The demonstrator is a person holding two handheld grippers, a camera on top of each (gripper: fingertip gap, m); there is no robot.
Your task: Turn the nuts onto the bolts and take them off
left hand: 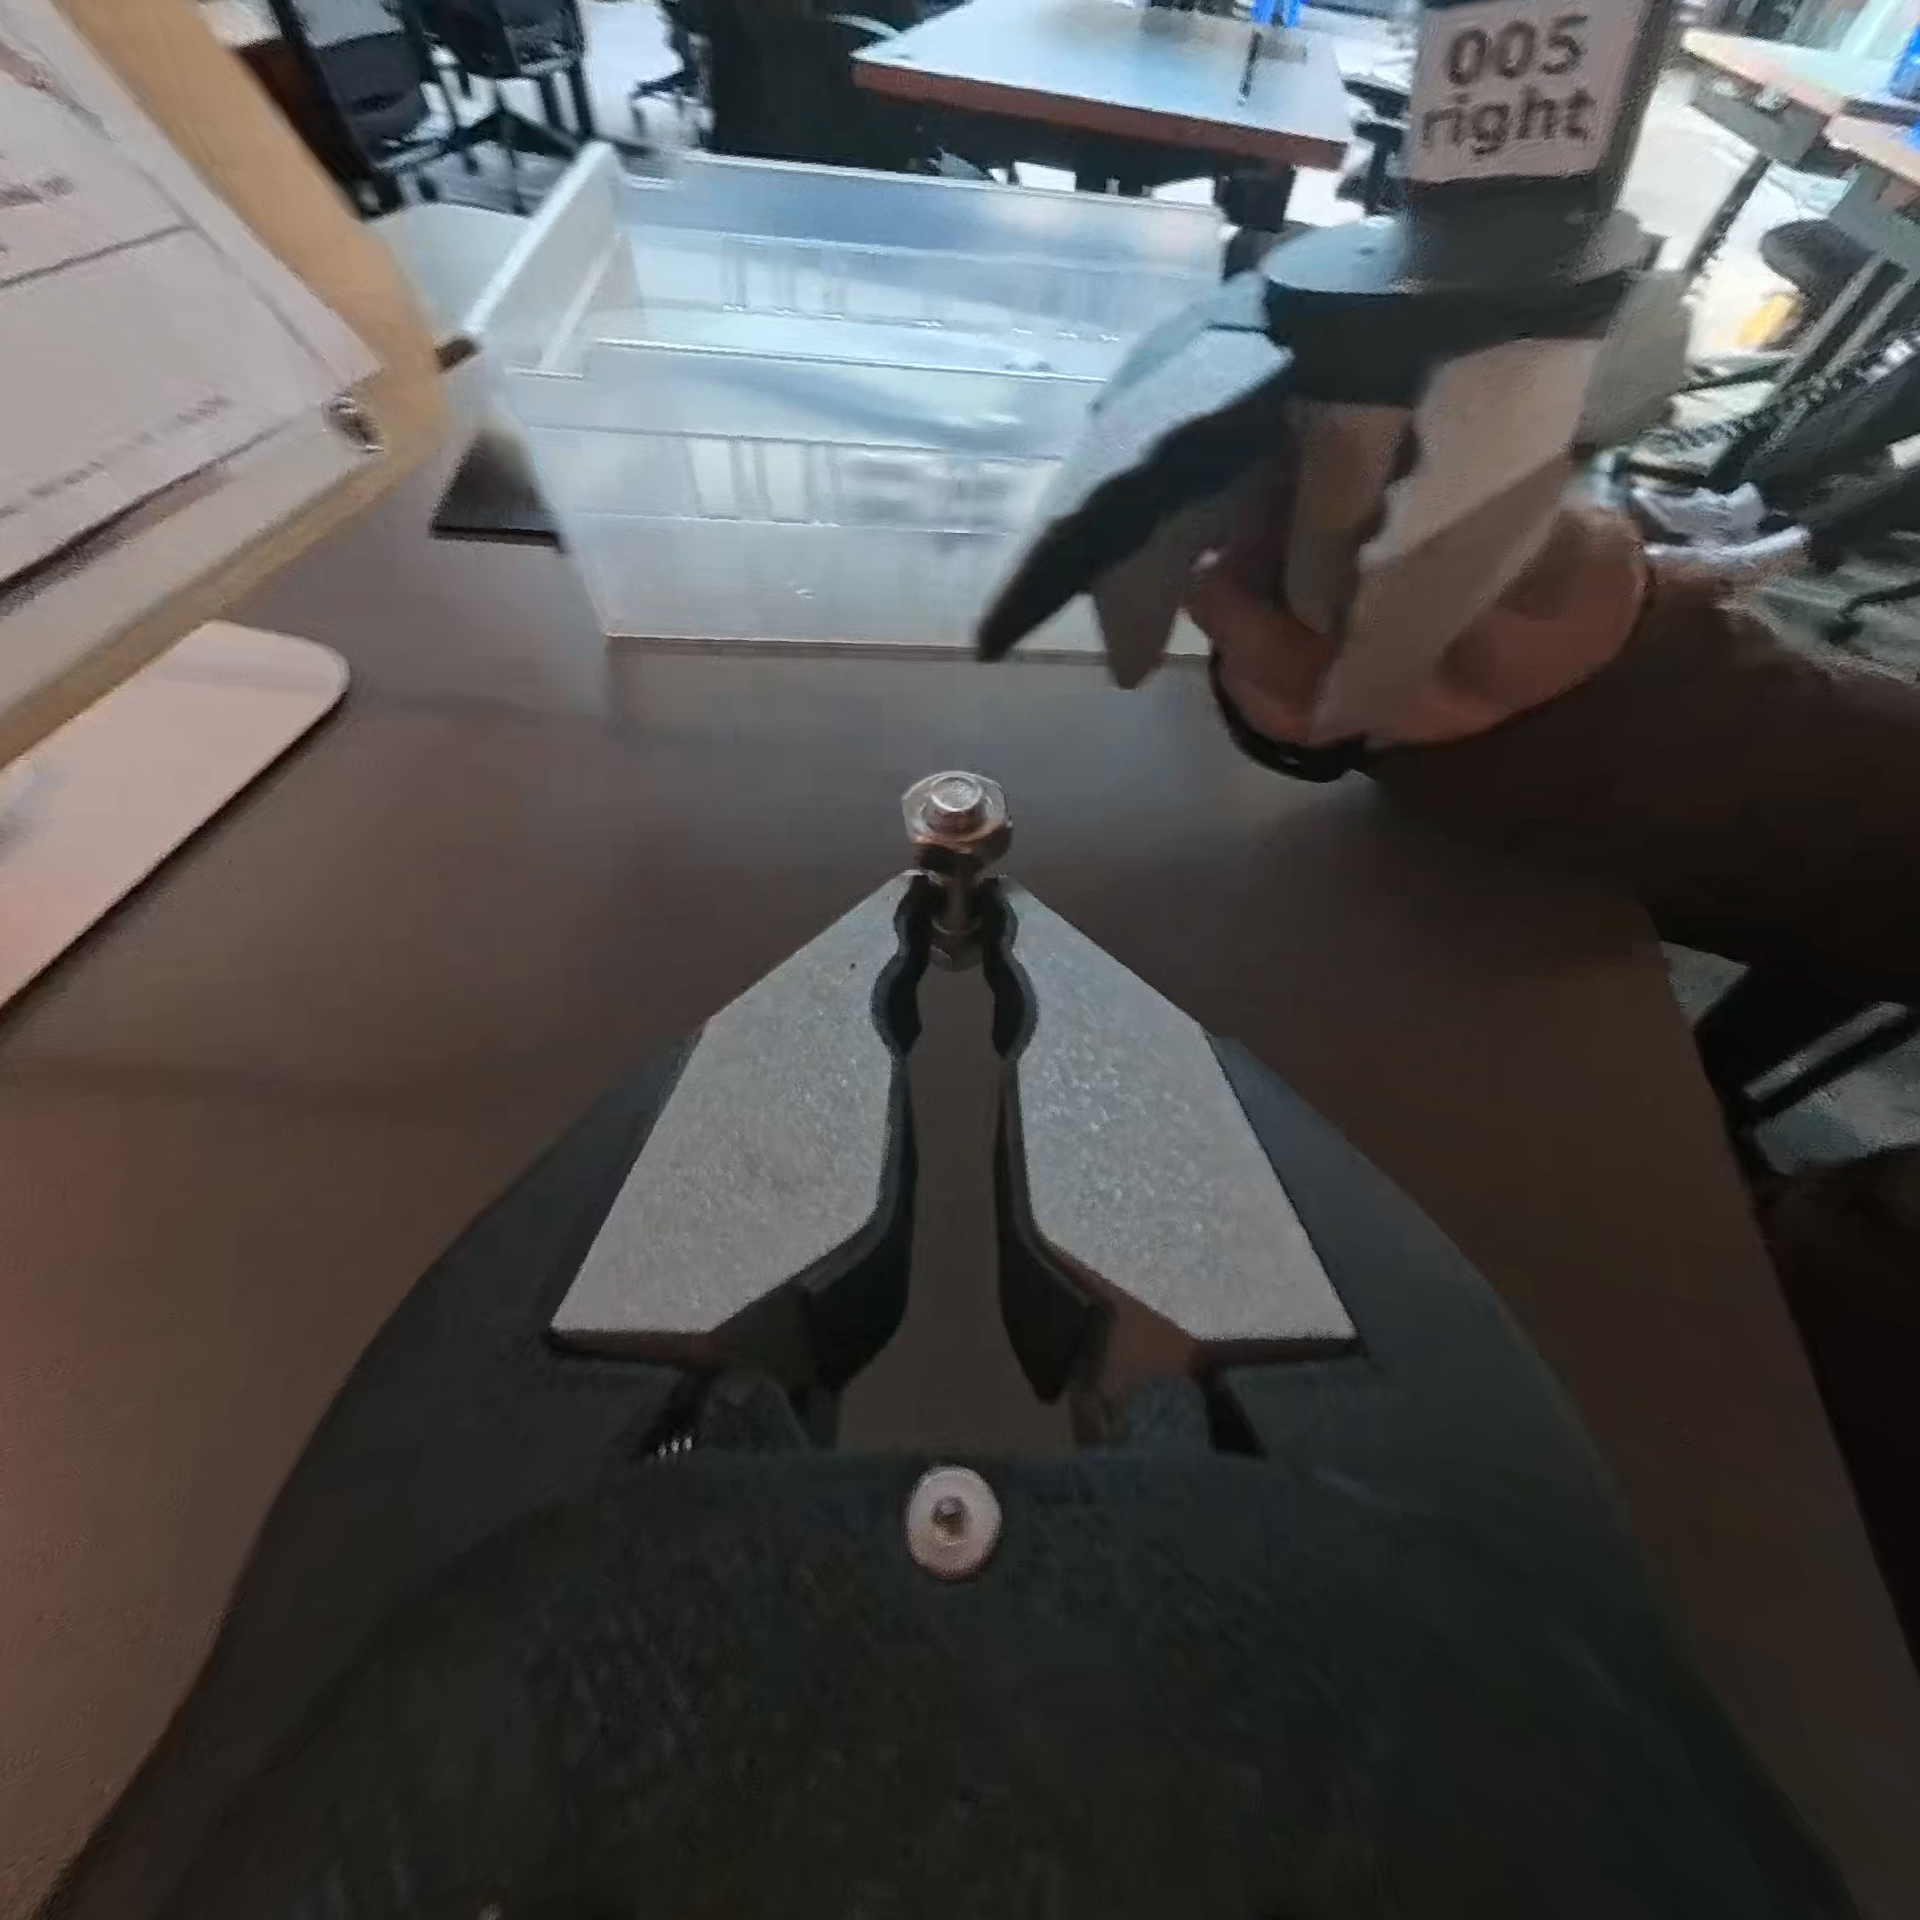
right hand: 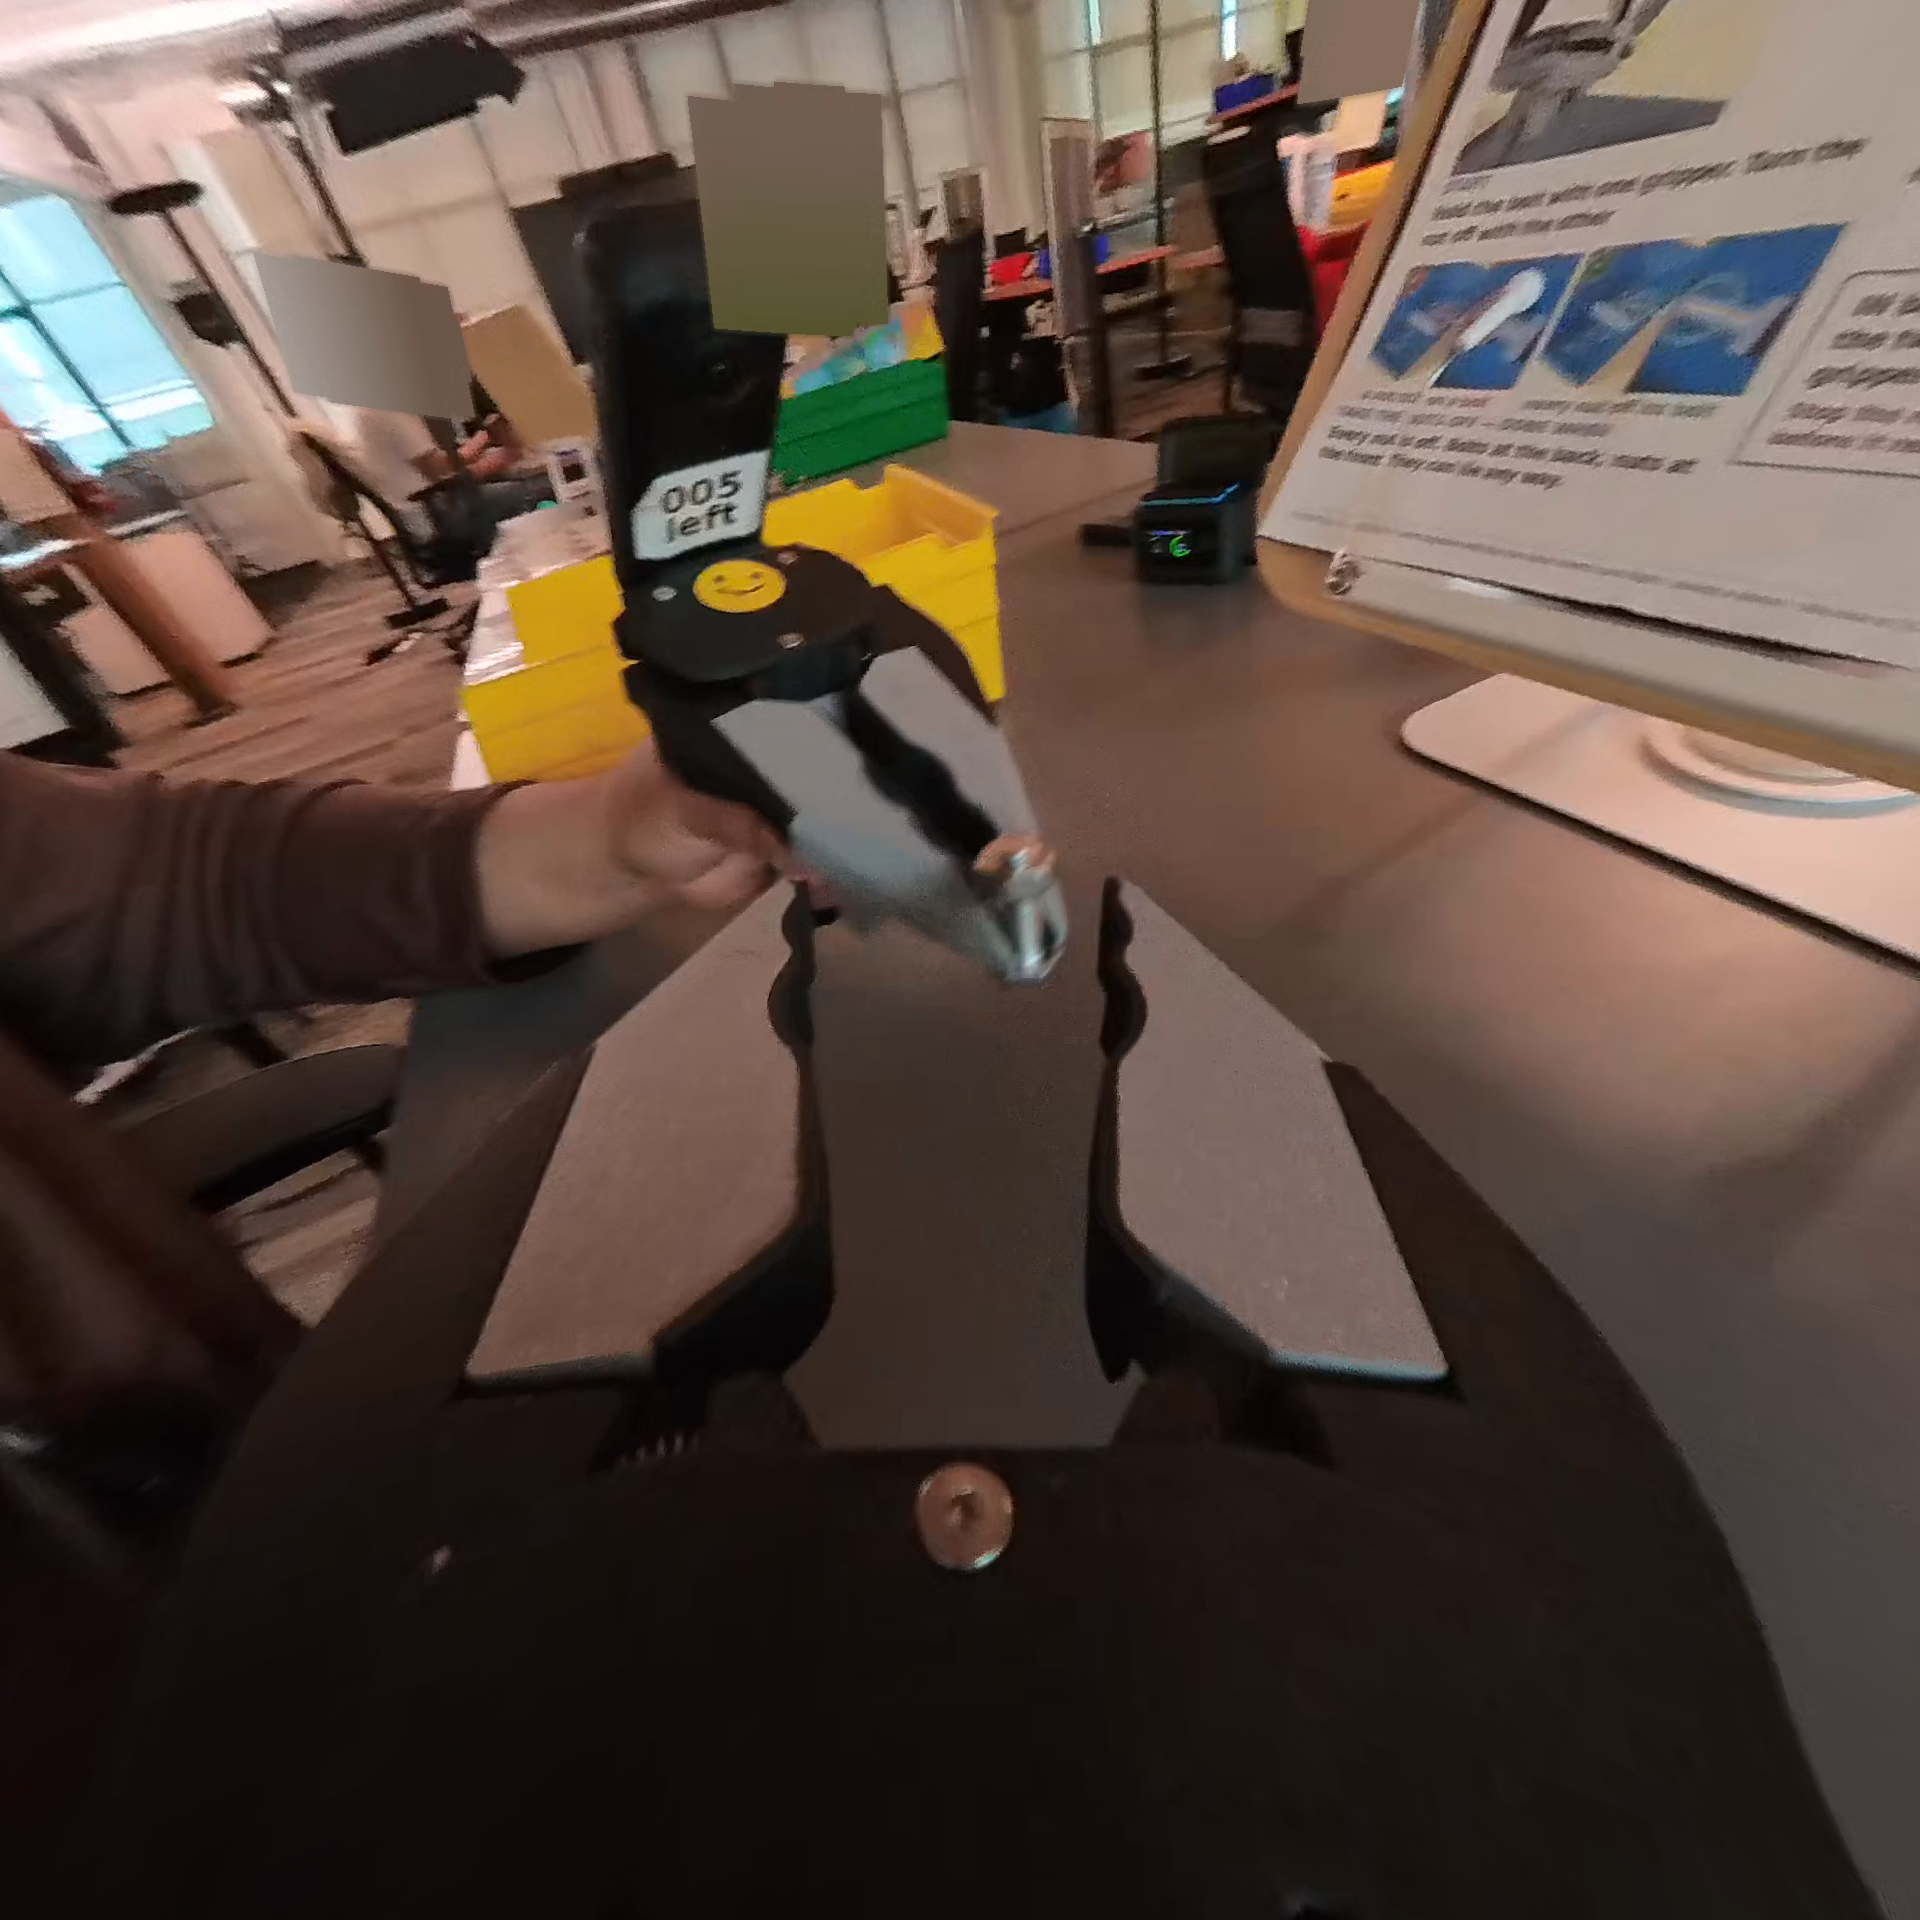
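Left gripper: clenched on the bolt, gripping its shank above the dark table.
Bolt: held in the air, pointing away from the left camera; nuts sit on it near the far end.
Right gripper: released, jaws wide and empty, near the bolt but not touching.
Done: bolt picked up and steadied.
Left: by my judgement, the right gripper has yet to take a nut and turn it; whether on or off I cannot tell.
Clear bin: behind, apart.
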